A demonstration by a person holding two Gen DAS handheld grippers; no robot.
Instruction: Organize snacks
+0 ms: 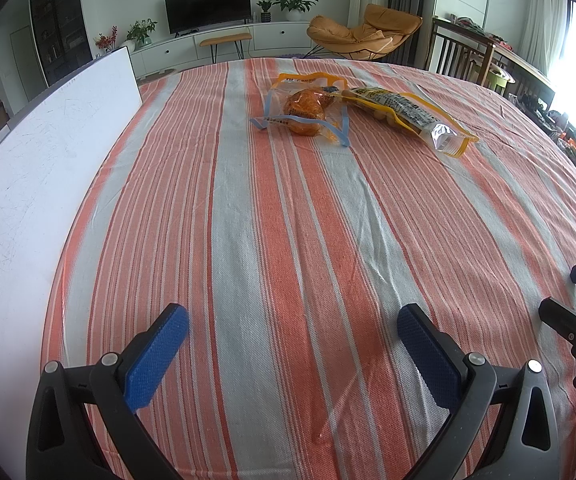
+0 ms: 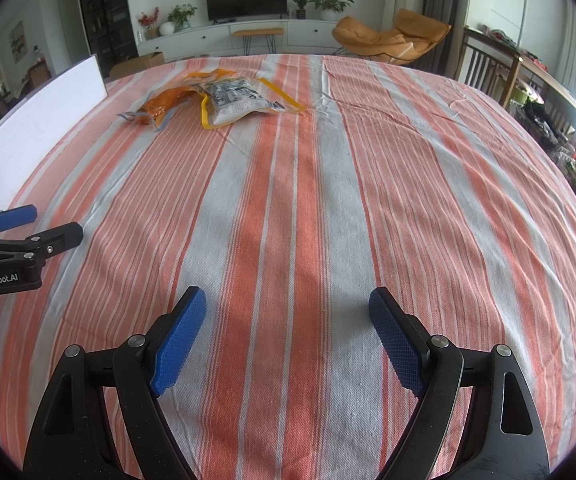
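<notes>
On a table draped in an orange-and-grey striped woven cloth (image 1: 288, 220), two snack packets lie at the far end, well apart from both tools. The clear packet with blue and yellow edging holding an orange bun (image 1: 302, 110) sits just left of the yellow-trimmed printed pouch (image 1: 408, 114), whose end overlaps it. At the near edge, the left gripper (image 1: 292, 332) with its blue ribbed pads stands spread wide over bare cloth, nothing between the jaws. The right gripper (image 2: 288, 316) hangs beside it, equally spread and empty. A flat white board (image 1: 40, 160) lies along the table's left side.
</notes>
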